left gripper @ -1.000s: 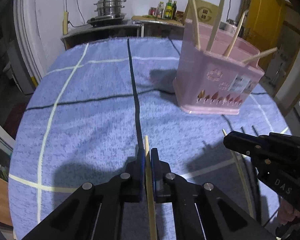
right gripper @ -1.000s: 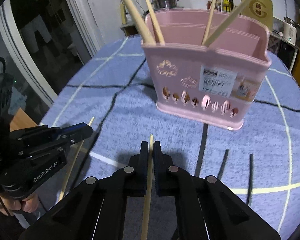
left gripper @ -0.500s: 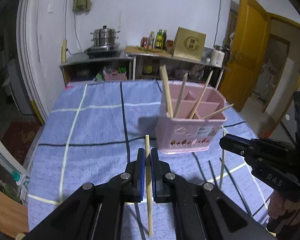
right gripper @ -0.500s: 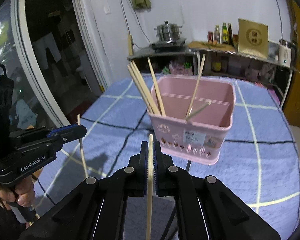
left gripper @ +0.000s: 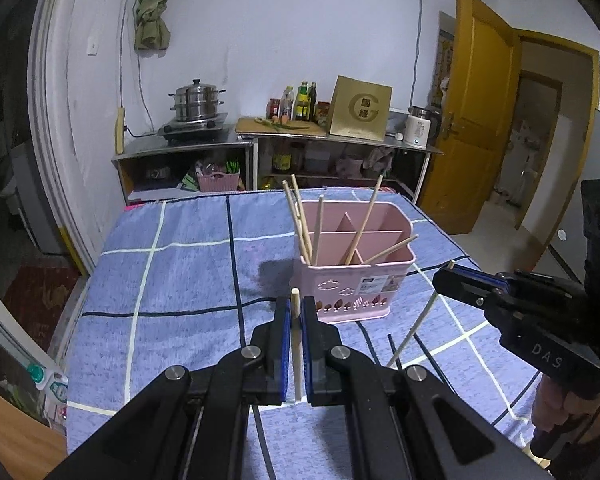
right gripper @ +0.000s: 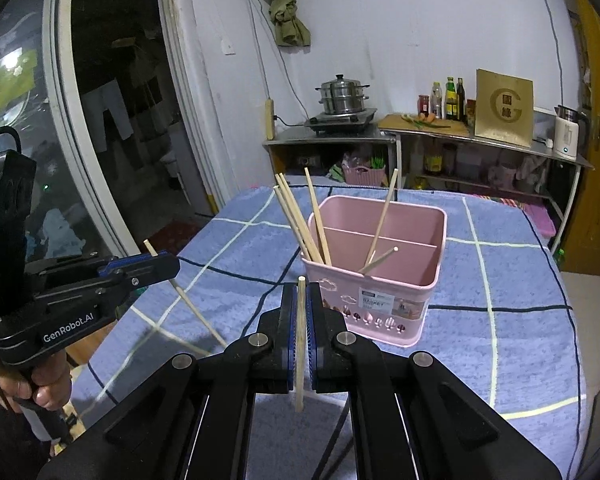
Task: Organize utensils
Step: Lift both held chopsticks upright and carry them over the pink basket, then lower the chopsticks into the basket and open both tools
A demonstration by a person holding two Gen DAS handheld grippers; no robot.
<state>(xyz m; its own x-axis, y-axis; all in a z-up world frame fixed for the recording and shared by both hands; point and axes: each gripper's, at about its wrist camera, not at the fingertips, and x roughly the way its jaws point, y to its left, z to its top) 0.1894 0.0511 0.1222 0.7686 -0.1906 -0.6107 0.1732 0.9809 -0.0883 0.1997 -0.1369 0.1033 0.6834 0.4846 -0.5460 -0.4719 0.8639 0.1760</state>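
A pink utensil basket [left gripper: 354, 276] stands on the blue checked tablecloth [left gripper: 172, 280], with several wooden chopsticks standing in its compartments; it also shows in the right wrist view [right gripper: 380, 272]. My left gripper [left gripper: 296, 312] is shut on a wooden chopstick [left gripper: 297, 344], held high above the table short of the basket. My right gripper [right gripper: 300, 300] is shut on another wooden chopstick [right gripper: 300, 344], also raised. Each gripper shows in the other's view, the right one [left gripper: 452, 276] and the left one [right gripper: 156, 260], with the stick hanging below.
Black chopsticks [left gripper: 392, 348] lie on the cloth in front of the basket. Behind the table a metal counter holds a steamer pot [left gripper: 198, 104], bottles and a gold box [left gripper: 360, 110]. A yellow door [left gripper: 480, 108] stands open at right, a glass door [right gripper: 60, 120] at left.
Both grippers have risen from near the cloth to high above the table, each carrying its wooden chopstick. The basket now appears smaller and farther below.
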